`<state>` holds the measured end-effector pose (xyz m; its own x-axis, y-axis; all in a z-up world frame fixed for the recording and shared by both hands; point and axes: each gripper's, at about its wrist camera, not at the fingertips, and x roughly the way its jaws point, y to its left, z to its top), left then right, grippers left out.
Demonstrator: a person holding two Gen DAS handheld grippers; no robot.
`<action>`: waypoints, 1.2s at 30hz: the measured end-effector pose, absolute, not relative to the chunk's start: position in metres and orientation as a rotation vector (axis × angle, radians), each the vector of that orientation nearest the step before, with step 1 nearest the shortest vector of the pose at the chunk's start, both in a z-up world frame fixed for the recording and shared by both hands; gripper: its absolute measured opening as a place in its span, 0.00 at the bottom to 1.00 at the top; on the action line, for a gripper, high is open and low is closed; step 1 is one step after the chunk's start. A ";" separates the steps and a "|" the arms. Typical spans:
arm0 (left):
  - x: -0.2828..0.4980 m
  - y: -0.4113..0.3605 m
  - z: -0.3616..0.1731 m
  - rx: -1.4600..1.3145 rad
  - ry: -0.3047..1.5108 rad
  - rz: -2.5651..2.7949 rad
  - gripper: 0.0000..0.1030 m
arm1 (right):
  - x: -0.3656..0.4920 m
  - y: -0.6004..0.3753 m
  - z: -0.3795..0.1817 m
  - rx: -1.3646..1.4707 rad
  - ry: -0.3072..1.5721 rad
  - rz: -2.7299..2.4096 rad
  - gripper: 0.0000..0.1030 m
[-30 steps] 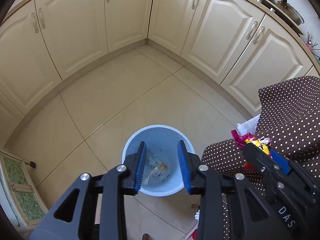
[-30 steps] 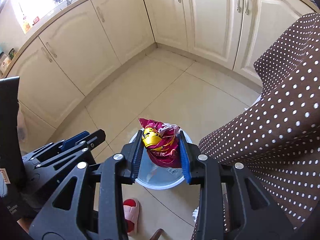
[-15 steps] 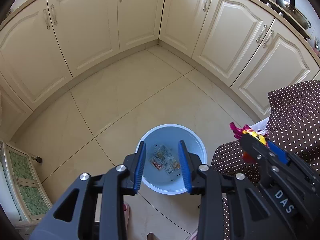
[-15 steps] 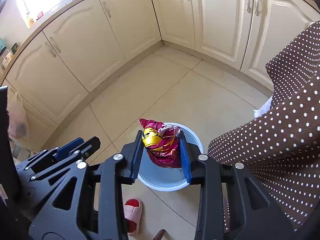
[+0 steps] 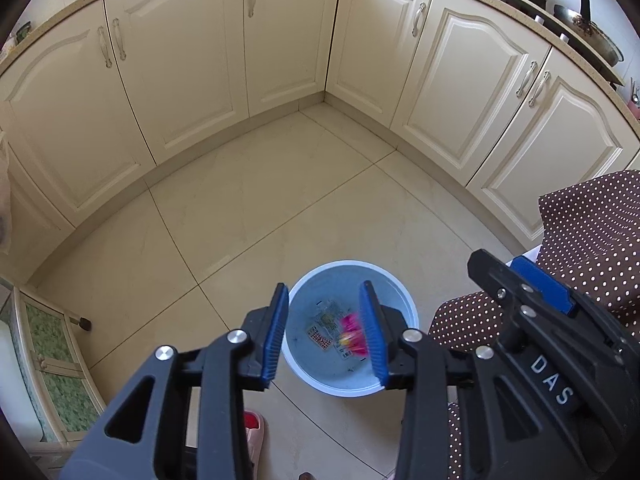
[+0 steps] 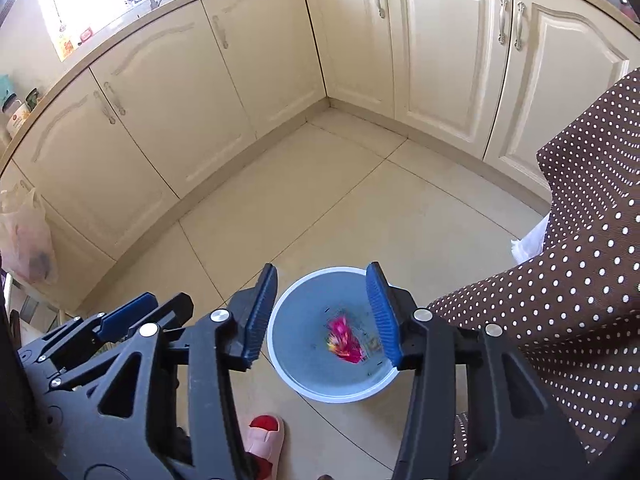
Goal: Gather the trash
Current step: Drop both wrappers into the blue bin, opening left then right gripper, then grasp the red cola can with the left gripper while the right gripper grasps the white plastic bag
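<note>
Below your fingers spreads the tiled floor (image 5: 248, 208), walled at the far side by cream cabinets (image 5: 180, 92) that wrap the corner. To the right of both tools, a brown polka-dot cloth (image 6: 580, 280) hangs close beside your right fingers.

Straight under both tools stands the pale blue bin (image 6: 296, 344) on the floor, well below the fingertips. Your right gripper (image 6: 322, 312) points down into it, its jaws opening, and nothing sits between the blue pads; the fingers are released and empty. Your left gripper (image 5: 324, 332) is also aimed at the bin, its jaws likewise opening with nothing between them. In the left wrist view your right tool shows at the right, just beside the left fingers.

The pink and yellow wrapper (image 6: 344, 340) appears blurred inside the bin, framed in the gap between your right fingers but far beneath them, nearer the right pad. From the left wrist view the same wrapper (image 5: 352, 334) shows just at the inner edge of the right-hand pad, beside flat printed packets (image 5: 324, 328) lying on the bin's bottom.

Lower left of your right fingers, a pink and red slipper (image 6: 262, 436) rests on the floor near the bin.
</note>
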<state>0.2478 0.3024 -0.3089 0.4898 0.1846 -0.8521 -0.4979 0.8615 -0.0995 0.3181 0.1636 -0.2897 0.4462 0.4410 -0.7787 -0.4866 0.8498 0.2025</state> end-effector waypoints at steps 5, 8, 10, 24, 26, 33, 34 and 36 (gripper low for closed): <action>0.242 0.299 -0.297 -0.346 0.958 0.420 0.38 | 0.313 0.155 -0.279 -0.050 0.928 0.570 0.45; 0.237 0.295 -0.286 -0.342 0.941 0.417 0.39 | 0.308 0.147 -0.268 -0.046 0.906 0.567 0.45; 0.232 0.290 -0.276 -0.337 0.923 0.412 0.39 | 0.304 0.141 -0.258 -0.042 0.887 0.562 0.45; 0.197 0.185 -0.170 -0.236 0.742 0.229 0.45 | 0.239 0.036 -0.137 -0.001 0.624 0.438 0.50; 0.193 0.162 -0.157 -0.213 0.721 0.188 0.46 | 0.227 0.008 -0.120 0.006 0.581 0.393 0.51; 0.192 0.069 -0.120 -0.147 0.692 -0.038 0.52 | 0.201 -0.102 -0.087 0.061 0.508 0.193 0.55; 0.195 0.056 -0.116 -0.143 0.691 -0.074 0.53 | 0.199 -0.119 -0.085 0.074 0.507 0.161 0.55; 0.202 0.031 -0.110 -0.143 0.693 -0.127 0.54 | 0.197 -0.149 -0.083 0.096 0.508 0.102 0.56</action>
